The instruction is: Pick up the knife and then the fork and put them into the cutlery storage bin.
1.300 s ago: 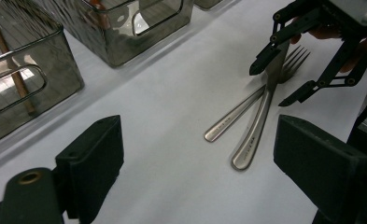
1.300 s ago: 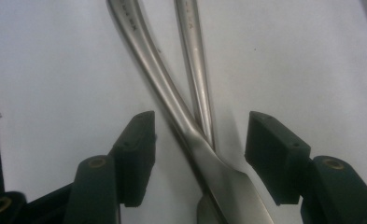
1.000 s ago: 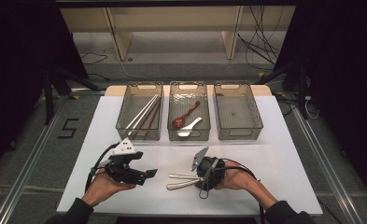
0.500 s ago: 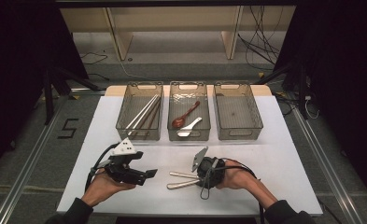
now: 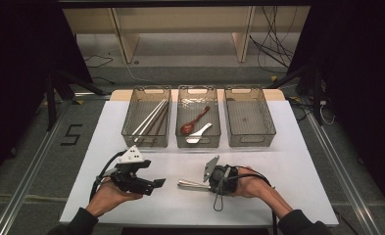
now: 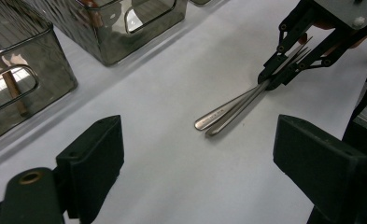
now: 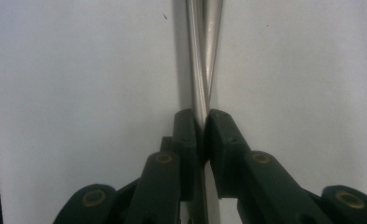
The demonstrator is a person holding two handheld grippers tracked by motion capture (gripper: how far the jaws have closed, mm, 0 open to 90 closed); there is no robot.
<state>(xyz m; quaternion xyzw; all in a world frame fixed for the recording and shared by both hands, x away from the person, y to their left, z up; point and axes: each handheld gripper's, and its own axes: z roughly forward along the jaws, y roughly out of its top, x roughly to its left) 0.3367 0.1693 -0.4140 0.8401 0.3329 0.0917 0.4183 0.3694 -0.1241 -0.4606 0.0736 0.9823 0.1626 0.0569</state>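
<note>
Two slim, shiny metal handles [image 6: 237, 109] lie on the white bench [image 5: 298, 161] in front of the person, side by side and touching, their rounded ends fanned slightly apart. They are plain polished steel, long and narrow. The right tongs [image 7: 202, 123] have just been closing and now pinch both handles between their black pads; from above they [image 5: 207, 185] sit at the near middle of the bench with the handles sticking out to the left. What heads the handles carry is hidden behind the tongs, so I cannot tell whether they are spoons, forks or knives.

The left tongs [image 6: 197, 158] stand wide open with nothing between them, held just above the bench to the left of the handles [image 5: 190, 184] and apart from them.

Three clear bins [image 5: 146, 120] stand in a row at the far side; the left one holds pale sticks, the middle one a red spoon [image 5: 192, 122] and a white one.

A dark "5" [image 5: 71, 134] is marked on the floor at the left.
</note>
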